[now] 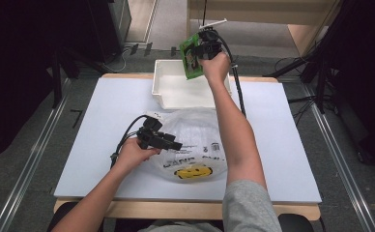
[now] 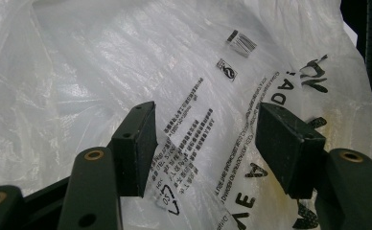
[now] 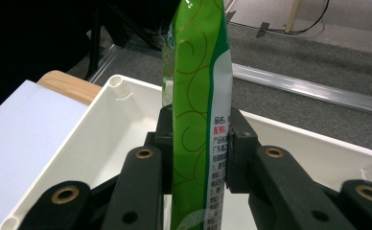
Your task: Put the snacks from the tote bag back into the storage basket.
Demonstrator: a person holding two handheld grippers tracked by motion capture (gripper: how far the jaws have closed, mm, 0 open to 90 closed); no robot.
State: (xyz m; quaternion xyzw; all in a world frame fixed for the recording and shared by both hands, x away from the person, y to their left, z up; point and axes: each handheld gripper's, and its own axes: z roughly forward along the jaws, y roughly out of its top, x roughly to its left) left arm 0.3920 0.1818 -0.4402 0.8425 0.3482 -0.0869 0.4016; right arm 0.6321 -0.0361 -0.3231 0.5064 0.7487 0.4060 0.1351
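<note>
Now mid-transfer: green packet [image 3: 198, 96] pinched upright in right tongs [image 3: 201, 139], hovering over white tray [image 1: 162, 92]. Left tongs [image 2: 205, 143] spread wide against plastic bag [image 1: 195, 140] on tabletop [image 1: 103, 125]. Next, probably: lower, then release inside tray.

This looks like a lab or recording studio rather than a home: a plain white-topped wooden table [image 1: 103, 145] stands alone on grey carpet [image 1: 21, 164], metal floor rails [image 1: 31, 159] run along both sides of the frame, black stands [image 1: 60, 72] flank the upper left, and loose cables [image 1: 127, 50] trail across the floor at top centre.
</note>
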